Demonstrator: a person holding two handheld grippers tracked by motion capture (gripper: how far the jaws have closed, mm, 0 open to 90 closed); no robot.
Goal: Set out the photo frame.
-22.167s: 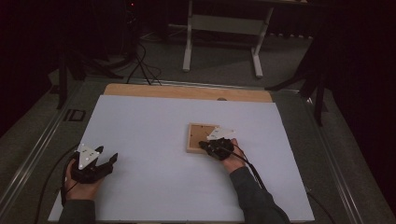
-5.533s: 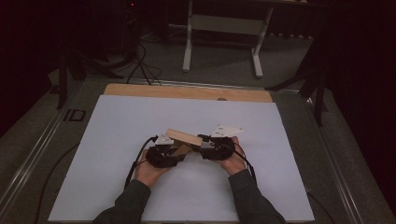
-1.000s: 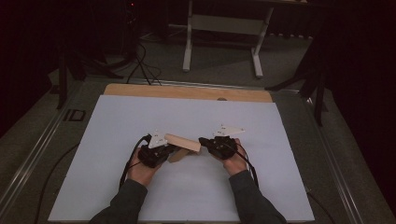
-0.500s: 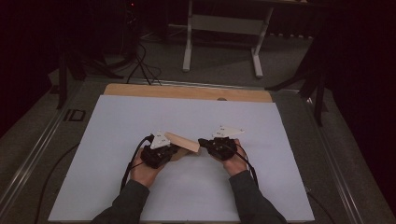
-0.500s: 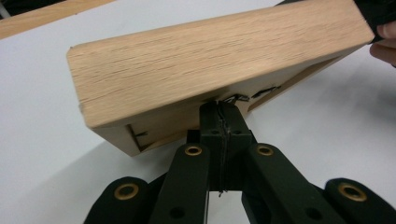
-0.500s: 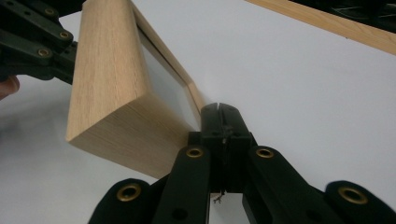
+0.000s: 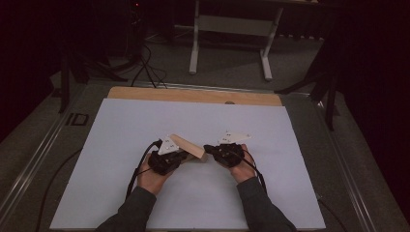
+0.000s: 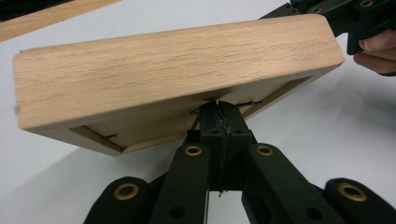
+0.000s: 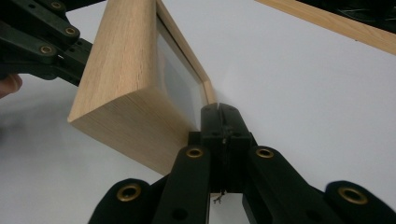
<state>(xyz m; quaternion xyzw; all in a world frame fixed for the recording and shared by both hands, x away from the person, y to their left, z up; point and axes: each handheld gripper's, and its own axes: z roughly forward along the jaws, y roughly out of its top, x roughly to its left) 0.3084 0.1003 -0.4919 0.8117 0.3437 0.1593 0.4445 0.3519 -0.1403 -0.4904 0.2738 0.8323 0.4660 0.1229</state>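
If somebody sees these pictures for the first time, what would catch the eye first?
The eye goes first to the wooden frame, held tilted above the middle of the white table between two tongs. The left tongs are shut on one of its edges, near the recessed back, and the right tongs are shut on the opposite edge, beside the glass pane. Beyond the table, a pale stand stands on the dark floor.
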